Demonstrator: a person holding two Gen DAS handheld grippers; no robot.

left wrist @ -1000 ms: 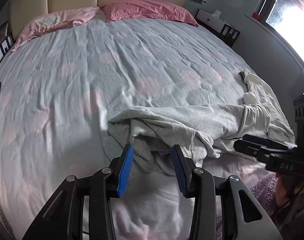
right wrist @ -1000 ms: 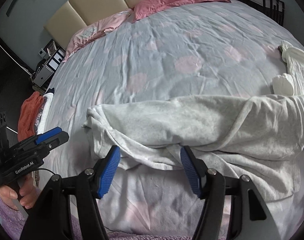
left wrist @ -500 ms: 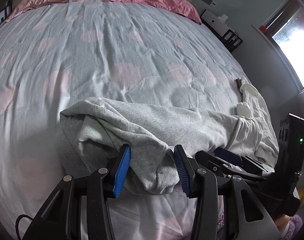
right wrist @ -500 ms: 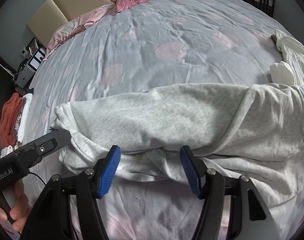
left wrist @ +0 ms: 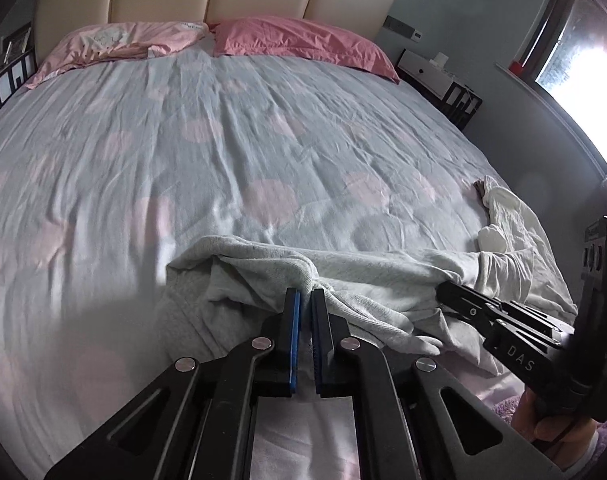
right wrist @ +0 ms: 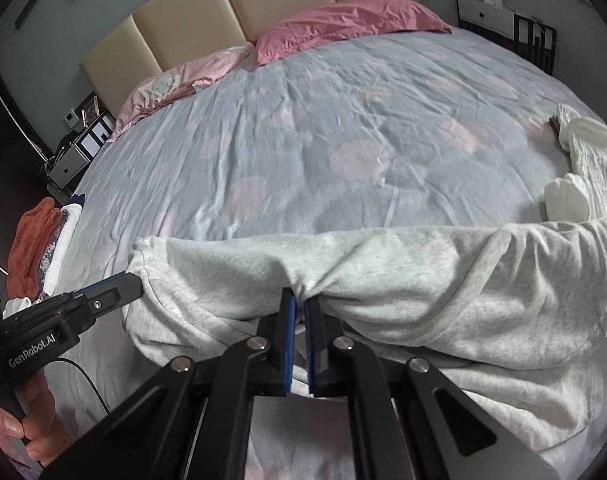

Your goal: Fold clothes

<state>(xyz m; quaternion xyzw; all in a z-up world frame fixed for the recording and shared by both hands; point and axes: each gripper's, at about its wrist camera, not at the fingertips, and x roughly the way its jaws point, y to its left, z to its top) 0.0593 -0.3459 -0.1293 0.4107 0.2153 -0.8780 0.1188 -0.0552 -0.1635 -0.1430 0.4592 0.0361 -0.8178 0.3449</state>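
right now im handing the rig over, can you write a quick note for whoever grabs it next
Left tongs: shut on the near edge of the grey garment, toward its left end.
Right tongs: shut on the same near edge, further right.
The grey garment lies bunched across the foot of the bed, not lifted. A white garment waits at the right; folded clothes sit stacked off the bed's left side.
Done: both grips taken. Left: spread it flat, fold it, then probably the white one.

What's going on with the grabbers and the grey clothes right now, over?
Left gripper shut on grey sweatshirt. Right gripper shut on its near edge too. Sweatshirt bunched on bed. White garment lies alongside, touching.
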